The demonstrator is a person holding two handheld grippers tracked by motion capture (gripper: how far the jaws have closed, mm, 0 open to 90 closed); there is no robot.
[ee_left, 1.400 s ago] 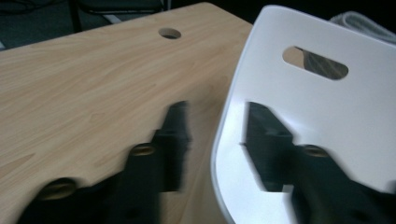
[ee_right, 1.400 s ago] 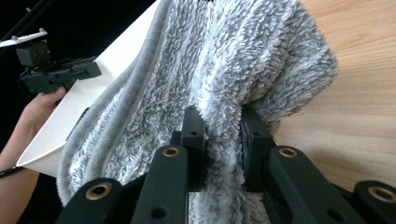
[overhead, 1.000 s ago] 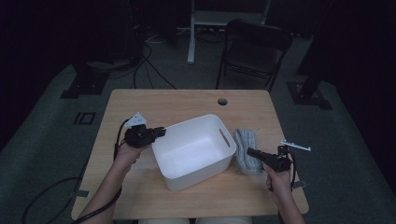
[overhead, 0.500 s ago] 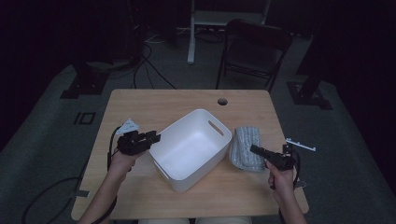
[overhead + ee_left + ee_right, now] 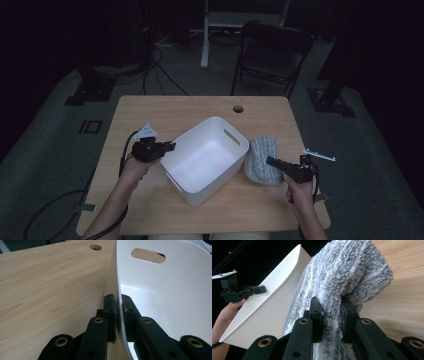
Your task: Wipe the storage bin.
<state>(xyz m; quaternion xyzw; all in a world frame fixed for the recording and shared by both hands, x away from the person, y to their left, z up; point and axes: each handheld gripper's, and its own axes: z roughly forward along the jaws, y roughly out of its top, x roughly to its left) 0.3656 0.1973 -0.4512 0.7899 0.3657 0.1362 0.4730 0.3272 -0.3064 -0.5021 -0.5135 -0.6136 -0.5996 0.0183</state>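
A white plastic bin (image 5: 210,150) with a slot handle stands mid-table, empty inside. My left gripper (image 5: 170,146) is at its left rim; in the left gripper view the jaws (image 5: 118,298) have just been closing and now pinch the thin bin wall (image 5: 162,295) between them. A grey fluffy towel (image 5: 262,157) lies folded just right of the bin. My right gripper (image 5: 270,161) is shut on the towel's near edge, with pile bulging over the pads (image 5: 329,302). The right gripper view shows the towel (image 5: 342,270) against the bin (image 5: 272,302), and the left gripper (image 5: 259,289) beyond.
The wooden table (image 5: 150,110) has a round cable hole (image 5: 238,108) near its far edge. A dark chair (image 5: 272,55) stands behind the table. Cables trail on the floor at the left. Bare wood lies in front of the bin.
The bin has turned, its slotted end swinging toward the far side. The left gripper drew a little left off the rim, then came back onto it. The right hand stayed put.
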